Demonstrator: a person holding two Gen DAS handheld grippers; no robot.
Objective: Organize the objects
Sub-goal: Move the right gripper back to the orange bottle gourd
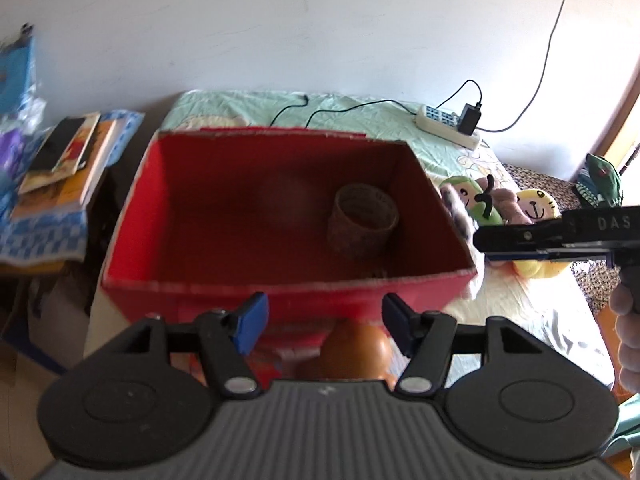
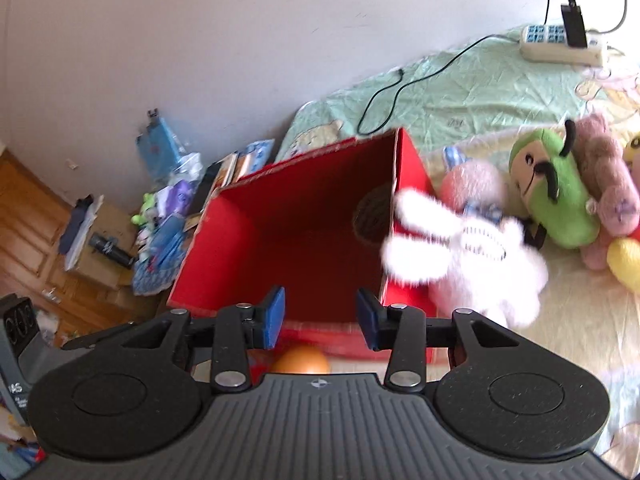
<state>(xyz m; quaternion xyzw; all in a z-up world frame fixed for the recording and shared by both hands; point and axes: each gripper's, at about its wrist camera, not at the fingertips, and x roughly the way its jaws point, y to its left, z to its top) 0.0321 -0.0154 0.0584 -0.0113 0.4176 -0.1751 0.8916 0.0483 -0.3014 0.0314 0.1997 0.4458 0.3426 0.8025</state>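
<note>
Both grippers, left [image 1: 322,322] and right [image 2: 320,318], are hanging released and empty. White rabbit [image 2: 468,252] is leaning on the box [image 2: 404,184] rim; a careless grab risks tipping it outside.

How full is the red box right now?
Nearly empty. The red box holds only a woven basket at its right end; the rest of its floor shows bare red. The plush toys lie outside it.

We face an open box [image 1: 280,280] on the bed [image 1: 360,112]. A woven basket [image 1: 362,224] sits inside at 2 o'clock. Plush toys [image 1: 500,204] lie at 3 o'clock, a ball [image 1: 356,350] at 6, books [image 1: 68,156] at 9, a power strip [image 1: 446,126] at 1.
</note>
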